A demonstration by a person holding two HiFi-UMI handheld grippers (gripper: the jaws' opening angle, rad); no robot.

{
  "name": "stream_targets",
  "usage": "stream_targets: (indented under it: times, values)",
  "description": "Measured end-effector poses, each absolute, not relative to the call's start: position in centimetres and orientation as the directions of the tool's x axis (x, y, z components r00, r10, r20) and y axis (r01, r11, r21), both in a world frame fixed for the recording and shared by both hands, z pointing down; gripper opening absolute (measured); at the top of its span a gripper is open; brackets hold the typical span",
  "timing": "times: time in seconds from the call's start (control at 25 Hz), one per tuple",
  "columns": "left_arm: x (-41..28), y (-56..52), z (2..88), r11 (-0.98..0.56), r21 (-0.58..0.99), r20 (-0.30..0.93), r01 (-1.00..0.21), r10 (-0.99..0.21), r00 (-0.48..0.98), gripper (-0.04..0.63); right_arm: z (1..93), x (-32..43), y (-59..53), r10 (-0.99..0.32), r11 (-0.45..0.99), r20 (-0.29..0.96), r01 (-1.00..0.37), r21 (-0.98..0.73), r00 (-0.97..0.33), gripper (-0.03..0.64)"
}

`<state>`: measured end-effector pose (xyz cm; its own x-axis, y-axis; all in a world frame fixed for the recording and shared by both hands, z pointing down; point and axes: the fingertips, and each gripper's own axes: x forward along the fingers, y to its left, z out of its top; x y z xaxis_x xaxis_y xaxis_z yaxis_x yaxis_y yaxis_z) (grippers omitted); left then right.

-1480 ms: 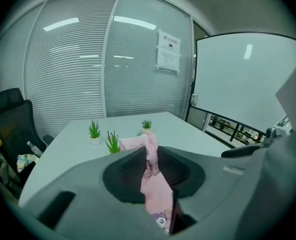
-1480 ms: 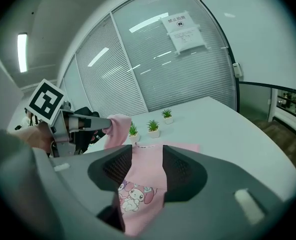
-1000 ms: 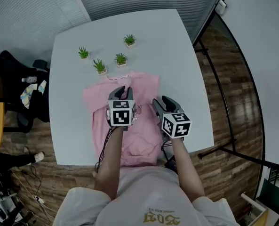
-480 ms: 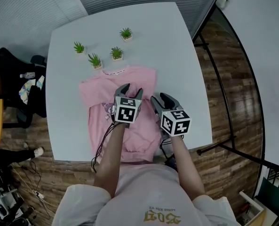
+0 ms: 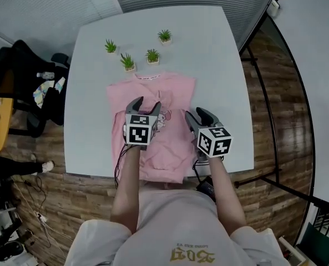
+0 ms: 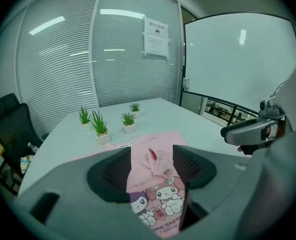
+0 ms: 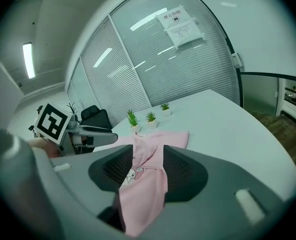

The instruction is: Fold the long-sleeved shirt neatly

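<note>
On the worktop [image 5: 208,54], four plant pots [image 5: 152,56] stood beyond the left hand-held gripper [image 5: 146,104], whose jaws had just been opening, and the right hand-held gripper [image 5: 197,115], agape; both were empty above the shirt [image 5: 172,93].

Four potted plants [image 5: 127,62] clustered at 12 o'clock of shirt [image 5: 175,93], nearest just beside collar, bare surface [image 5: 219,65] from 1 to 3 o'clock, narrow bare strip at 9 o'clock
</note>
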<state>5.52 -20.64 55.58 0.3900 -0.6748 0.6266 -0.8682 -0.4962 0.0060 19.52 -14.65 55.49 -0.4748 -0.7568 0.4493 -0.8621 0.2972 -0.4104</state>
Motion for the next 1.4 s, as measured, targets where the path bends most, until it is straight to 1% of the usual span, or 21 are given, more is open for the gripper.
stream_targets:
  times: [0.28, 0.44, 0.92, 1.4]
  values:
    - [1.6, -18.2, 54.1, -0.440, 0.013, 0.609, -0.898, -0.709, 0.356, 0.275, 54.0, 19.2, -12.9, -0.765, 0.321, 0.427, -0.860, -0.397, -0.483, 0.201]
    - [0.1, -17.0, 53.2, -0.439, 0.057, 0.570, -0.897, -0.723, 0.390, 0.276, 52.8, 18.6, -12.0, -0.776, 0.339, 0.406, -0.862, -0.377, -0.483, 0.202]
    - [-4.3, -11.5, 52.2, -0.509, 0.130, 0.535, -0.851, -0.686, 0.492, 0.276, 52.2, 15.2, -6.6, -0.810, 0.281, 0.416, -0.897, -0.342, -0.413, 0.202]
    - [-7.5, -5.4, 51.2, -0.537, 0.141, 0.519, -0.832, -0.675, 0.524, 0.275, 51.8, 12.0, 0.9, -0.827, 0.252, 0.417, -0.911, -0.325, -0.377, 0.206]
